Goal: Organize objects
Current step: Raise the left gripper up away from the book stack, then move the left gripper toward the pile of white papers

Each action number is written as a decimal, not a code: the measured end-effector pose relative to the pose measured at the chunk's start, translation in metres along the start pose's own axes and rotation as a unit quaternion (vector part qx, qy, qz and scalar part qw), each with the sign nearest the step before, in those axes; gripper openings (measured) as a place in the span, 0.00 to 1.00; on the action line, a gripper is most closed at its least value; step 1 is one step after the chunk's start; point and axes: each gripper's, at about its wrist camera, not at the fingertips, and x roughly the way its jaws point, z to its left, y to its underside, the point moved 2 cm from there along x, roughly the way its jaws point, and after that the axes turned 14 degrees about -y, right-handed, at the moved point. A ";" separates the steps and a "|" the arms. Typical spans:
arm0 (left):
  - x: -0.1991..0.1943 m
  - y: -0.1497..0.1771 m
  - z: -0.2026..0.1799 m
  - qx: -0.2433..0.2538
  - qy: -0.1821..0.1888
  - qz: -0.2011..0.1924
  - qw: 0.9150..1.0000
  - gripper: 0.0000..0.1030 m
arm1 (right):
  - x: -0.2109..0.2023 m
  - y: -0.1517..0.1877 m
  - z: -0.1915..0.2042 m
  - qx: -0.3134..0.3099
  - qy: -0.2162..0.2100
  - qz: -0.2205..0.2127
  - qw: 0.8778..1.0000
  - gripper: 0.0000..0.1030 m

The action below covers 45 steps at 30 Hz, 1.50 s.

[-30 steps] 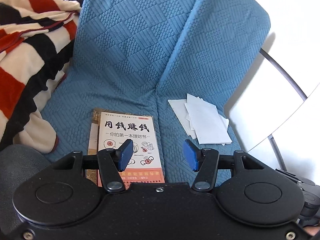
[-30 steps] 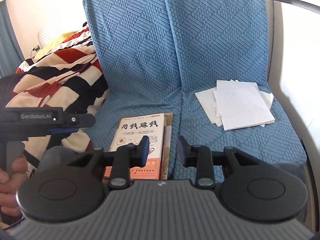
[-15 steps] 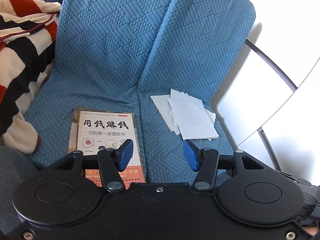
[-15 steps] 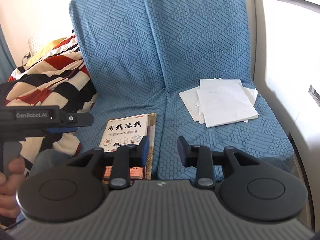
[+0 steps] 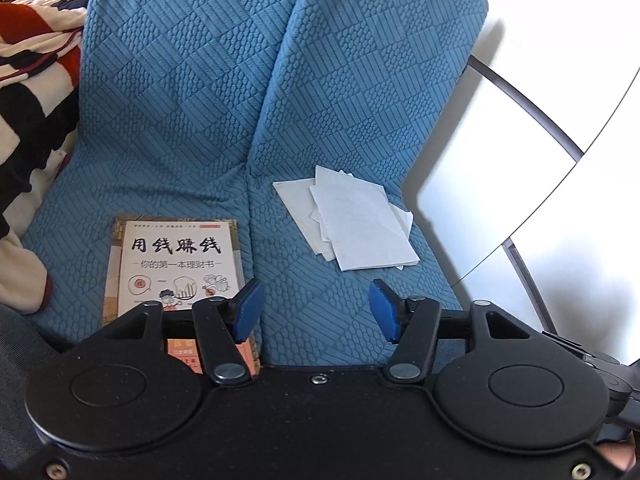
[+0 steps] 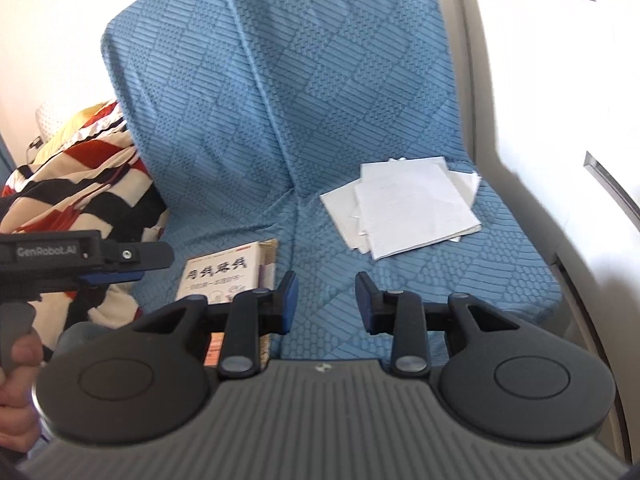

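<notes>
My left gripper (image 5: 316, 310) fingers opening over bare blue seat cover (image 5: 192, 120), right gripper (image 6: 326, 300) narrower, nothing held, book (image 5: 176, 256) left, loose papers (image 5: 360, 224) right

Both wrist views look down, close, at seat (image 5: 320, 300); share book (image 5: 180, 256), papers (image 6: 412, 208).

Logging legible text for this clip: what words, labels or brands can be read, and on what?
"用钱赚钱": title on the book cover.
"你的第一本理财书": subtitle on that cover.
"GenRobot.AI": side of the left gripper.
Small print elsewhere on the cover: too small to read.
Papers: faint marks, unreadable.
</notes>
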 end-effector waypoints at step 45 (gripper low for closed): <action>0.118 -0.008 -0.062 -0.033 0.042 0.046 0.997 0.91 | 0.051 0.007 -0.150 0.181 0.092 -0.105 0.974 0.83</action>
